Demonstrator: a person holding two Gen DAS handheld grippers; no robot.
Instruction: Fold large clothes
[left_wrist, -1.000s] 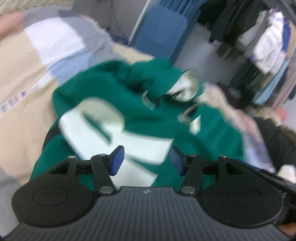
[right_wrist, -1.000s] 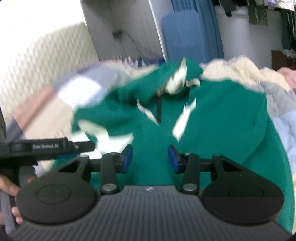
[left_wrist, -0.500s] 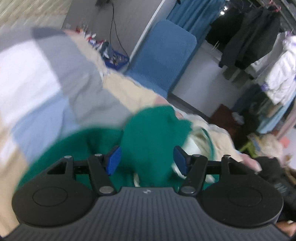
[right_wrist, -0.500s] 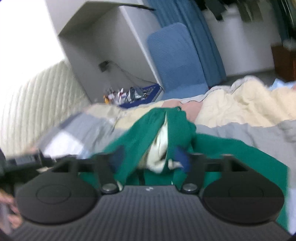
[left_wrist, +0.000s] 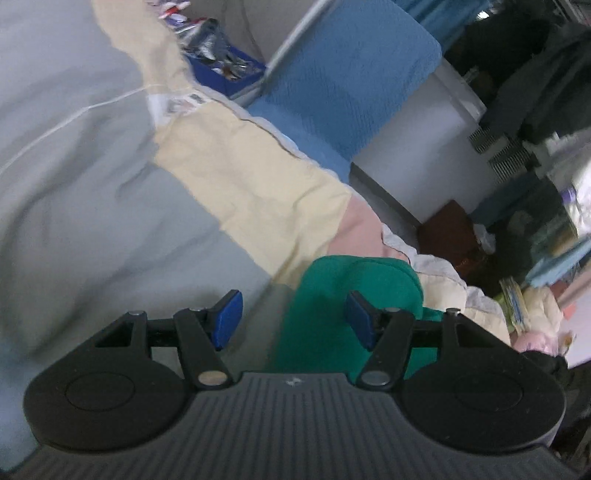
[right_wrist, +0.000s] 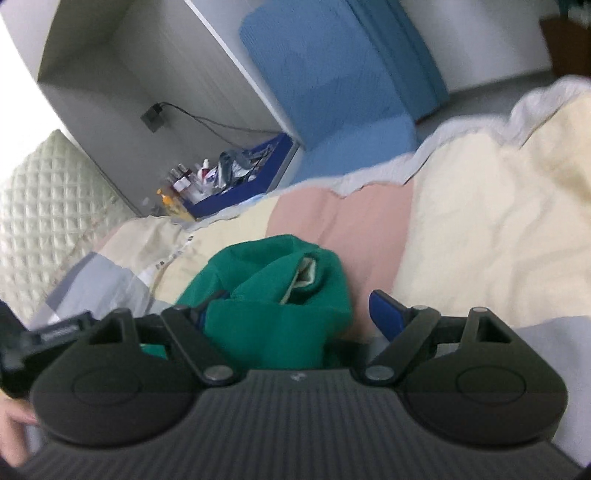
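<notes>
A green hooded sweatshirt (left_wrist: 332, 291) lies bunched on the patchwork quilt (left_wrist: 110, 221). In the left wrist view my left gripper (left_wrist: 294, 319) hovers open over its edge. The green cloth sits under the gap and behind the right blue pad (left_wrist: 360, 319), and neither pad presses on it. In the right wrist view the sweatshirt (right_wrist: 266, 295) rises in a rumpled heap with its pale lining showing. My right gripper (right_wrist: 291, 314) stands wide open around the heap. Its left pad is hidden behind the cloth and its right pad (right_wrist: 384, 314) is clear of it.
The quilt (right_wrist: 480, 203) has grey, cream and pink patches. Beyond the bed are a blue padded chair (right_wrist: 332, 81), a blue box of bottles (right_wrist: 236, 184) and a white quilted headboard (right_wrist: 44, 192). Dark clothes (left_wrist: 535, 92) hang at the right. A hand (right_wrist: 14, 424) shows at the lower left.
Both grippers have swept forward over the green sweatshirt to its far, bunched end, so the white lettering has left view. The right jaws have spread much wider.
</notes>
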